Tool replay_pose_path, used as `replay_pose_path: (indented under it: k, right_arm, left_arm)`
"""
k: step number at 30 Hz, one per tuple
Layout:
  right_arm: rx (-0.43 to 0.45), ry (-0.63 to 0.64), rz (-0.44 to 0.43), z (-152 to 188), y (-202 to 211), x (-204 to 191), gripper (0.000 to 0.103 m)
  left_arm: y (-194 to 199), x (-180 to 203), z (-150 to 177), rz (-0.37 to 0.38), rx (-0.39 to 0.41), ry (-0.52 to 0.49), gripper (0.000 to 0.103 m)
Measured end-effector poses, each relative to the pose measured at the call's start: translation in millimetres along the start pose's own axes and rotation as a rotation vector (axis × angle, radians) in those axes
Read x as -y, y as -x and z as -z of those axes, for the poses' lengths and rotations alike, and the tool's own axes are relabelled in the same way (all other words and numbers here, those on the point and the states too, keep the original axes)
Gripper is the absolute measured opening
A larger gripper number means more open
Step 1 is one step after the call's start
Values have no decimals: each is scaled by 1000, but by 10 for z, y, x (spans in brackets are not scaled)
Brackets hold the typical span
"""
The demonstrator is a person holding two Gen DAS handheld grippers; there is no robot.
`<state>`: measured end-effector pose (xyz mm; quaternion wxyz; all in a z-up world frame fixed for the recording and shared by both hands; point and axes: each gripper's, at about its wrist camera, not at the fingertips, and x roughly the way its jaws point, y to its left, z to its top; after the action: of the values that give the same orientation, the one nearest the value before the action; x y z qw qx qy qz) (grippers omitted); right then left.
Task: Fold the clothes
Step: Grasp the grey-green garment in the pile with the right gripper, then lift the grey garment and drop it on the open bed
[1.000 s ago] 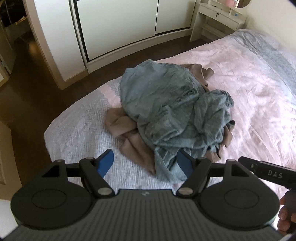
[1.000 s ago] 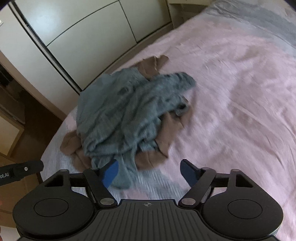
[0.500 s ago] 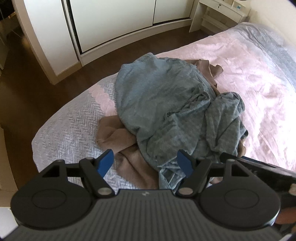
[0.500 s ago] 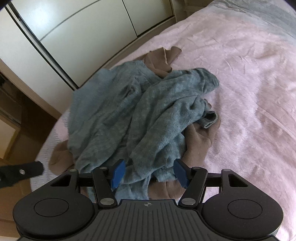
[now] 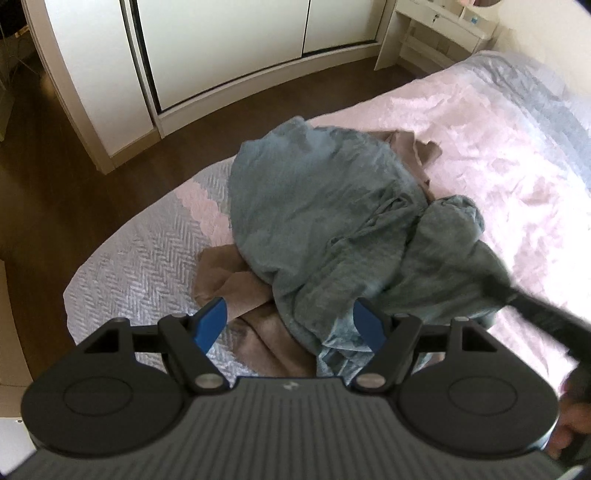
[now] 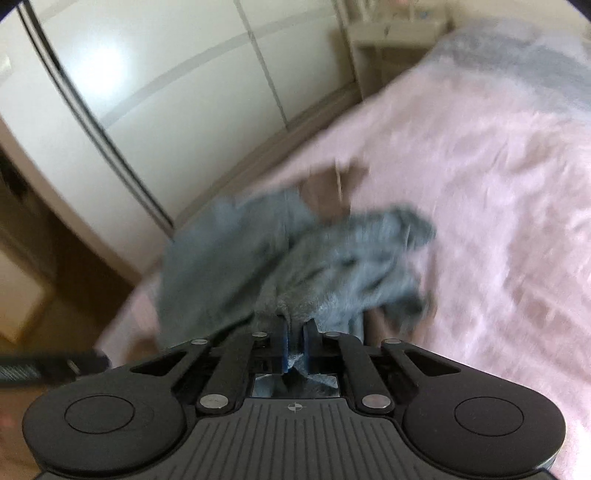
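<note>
A bed (image 5: 491,147) with a pink and grey cover fills the room ahead of both tongs; beyond it stand a white wardrobe (image 5: 229,44) on a dark wood floor (image 5: 55,192) and one small white dresser (image 5: 439,33). Two garments lie heaped: one grey-blue top (image 5: 325,221) over one brown garment (image 5: 236,291). The left tongs (image 5: 290,325) are released, just short of the heap. The right tongs (image 6: 294,345) are clenched on the grey-blue top's fabric.
</note>
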<state>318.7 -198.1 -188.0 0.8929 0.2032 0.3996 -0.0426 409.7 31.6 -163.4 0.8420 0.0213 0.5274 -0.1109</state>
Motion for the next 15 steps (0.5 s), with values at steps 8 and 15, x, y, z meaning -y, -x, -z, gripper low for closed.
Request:
replay_pose_path:
  k: [8,15]
  right_arm:
    - [325,-88,-77,-314,1296,256,5]
    - [547,-130,-24,-144,2700,686,5]
  left_arm:
    - [534,248,11,62,95,-37,72]
    - [1057,813,254,164,158,-126,72]
